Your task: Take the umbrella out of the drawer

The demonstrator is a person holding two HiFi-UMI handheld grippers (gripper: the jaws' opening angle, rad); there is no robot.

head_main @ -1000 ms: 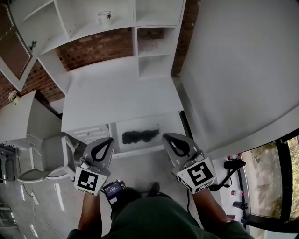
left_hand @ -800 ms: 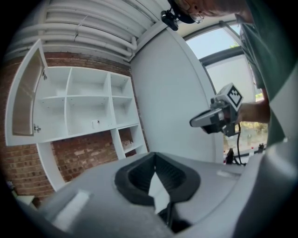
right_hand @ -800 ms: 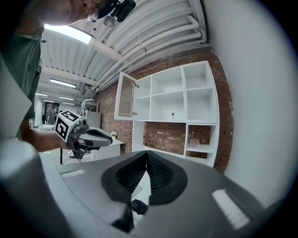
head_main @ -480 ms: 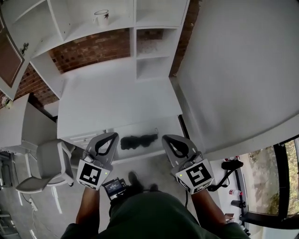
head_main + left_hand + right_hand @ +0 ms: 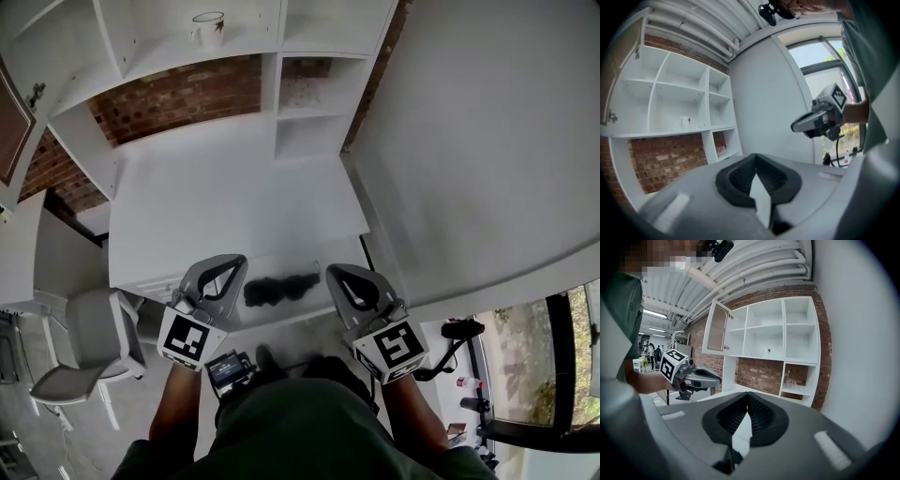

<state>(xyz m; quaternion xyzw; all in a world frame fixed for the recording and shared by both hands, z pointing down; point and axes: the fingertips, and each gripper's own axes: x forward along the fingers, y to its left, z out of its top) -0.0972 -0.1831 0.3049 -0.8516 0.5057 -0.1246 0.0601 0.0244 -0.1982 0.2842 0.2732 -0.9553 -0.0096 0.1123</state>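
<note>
A folded black umbrella (image 5: 280, 288) lies in the open white drawer (image 5: 291, 314) under the desk (image 5: 234, 192) in the head view. My left gripper (image 5: 234, 263) hovers just left of the umbrella, and my right gripper (image 5: 334, 274) just right of it. Neither touches it. Both are shut with nothing between the jaws, as the left gripper view (image 5: 756, 157) and right gripper view (image 5: 748, 394) show. Each gripper view also catches the other gripper: the right one (image 5: 818, 122) and the left one (image 5: 691, 376). Neither gripper view shows the umbrella.
White wall shelves (image 5: 309, 84) on brick stand behind the desk, with a mug (image 5: 208, 26) on one shelf. A white chair (image 5: 80, 347) stands to the left of the desk. A white wall (image 5: 469, 141) runs along the right.
Both grippers have moved forward toward the desk and now flank the umbrella at the drawer. Their jaws have stayed shut.
</note>
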